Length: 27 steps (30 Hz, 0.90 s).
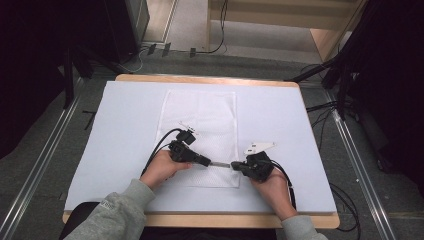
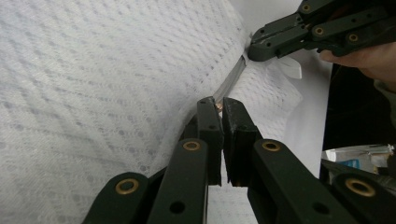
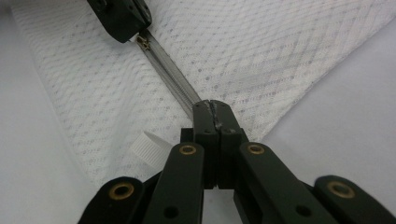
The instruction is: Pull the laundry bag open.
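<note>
Near the table's front edge, your left tool [image 2: 219,106] and right tool [image 3: 211,108] each clamp one end of the thin, stiff metal strip [image 3: 169,71]; grip its ends firmly.

Wooden-edged table [image 1: 210,79] topped by a white board [image 1: 125,130]. Grey carpet floor [image 1: 60,155] around it, metal rails [image 1: 37,167] at both sides. Black cables [image 1: 327,107] trail right. Pale wooden furniture [image 1: 325,30] beyond; dark drapes [image 1: 30,60] flank the scene.
</note>
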Tool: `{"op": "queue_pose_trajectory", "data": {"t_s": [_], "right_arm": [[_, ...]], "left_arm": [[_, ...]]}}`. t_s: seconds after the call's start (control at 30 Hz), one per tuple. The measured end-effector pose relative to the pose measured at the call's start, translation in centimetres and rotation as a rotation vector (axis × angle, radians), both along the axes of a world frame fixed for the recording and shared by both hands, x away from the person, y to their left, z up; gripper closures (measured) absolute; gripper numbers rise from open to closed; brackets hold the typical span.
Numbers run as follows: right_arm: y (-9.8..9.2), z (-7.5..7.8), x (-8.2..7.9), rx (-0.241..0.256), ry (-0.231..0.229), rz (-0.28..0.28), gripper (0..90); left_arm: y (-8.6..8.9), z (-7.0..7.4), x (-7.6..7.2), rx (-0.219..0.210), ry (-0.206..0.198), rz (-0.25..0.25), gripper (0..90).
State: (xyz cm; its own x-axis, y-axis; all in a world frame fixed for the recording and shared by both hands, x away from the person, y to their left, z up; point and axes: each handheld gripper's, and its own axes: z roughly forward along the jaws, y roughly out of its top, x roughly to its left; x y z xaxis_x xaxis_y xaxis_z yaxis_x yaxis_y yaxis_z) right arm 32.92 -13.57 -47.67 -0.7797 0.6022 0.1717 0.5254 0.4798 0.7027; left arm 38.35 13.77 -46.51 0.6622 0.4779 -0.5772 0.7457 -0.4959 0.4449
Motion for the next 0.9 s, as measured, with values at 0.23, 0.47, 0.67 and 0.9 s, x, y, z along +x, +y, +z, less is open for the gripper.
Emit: {"op": "queue_pose_trajectory", "data": {"t_s": [0.23,0.47,0.67,0.9], "right_arm": [[0.0,0.1,0.0,-0.006,0.004,0.003,90.0],[0.0,0.1,0.0,-0.005,0.009,0.004,90.0],[-0.1,0.0,0.1,-0.002,0.006,0.01,90.0],[-0.1,0.0,0.2,-0.001,0.009,0.013,90.0]], "left_arm": [[1.1,0.2,0.2,0.006,0.004,0.009,88.2],[2.2,0.6,0.1,0.017,0.001,0.015,88.1],[3.2,0.8,0.0,0.013,0.004,0.027,88.2],[4.3,1.0,-0.1,0.014,0.013,0.024,88.1]]}}
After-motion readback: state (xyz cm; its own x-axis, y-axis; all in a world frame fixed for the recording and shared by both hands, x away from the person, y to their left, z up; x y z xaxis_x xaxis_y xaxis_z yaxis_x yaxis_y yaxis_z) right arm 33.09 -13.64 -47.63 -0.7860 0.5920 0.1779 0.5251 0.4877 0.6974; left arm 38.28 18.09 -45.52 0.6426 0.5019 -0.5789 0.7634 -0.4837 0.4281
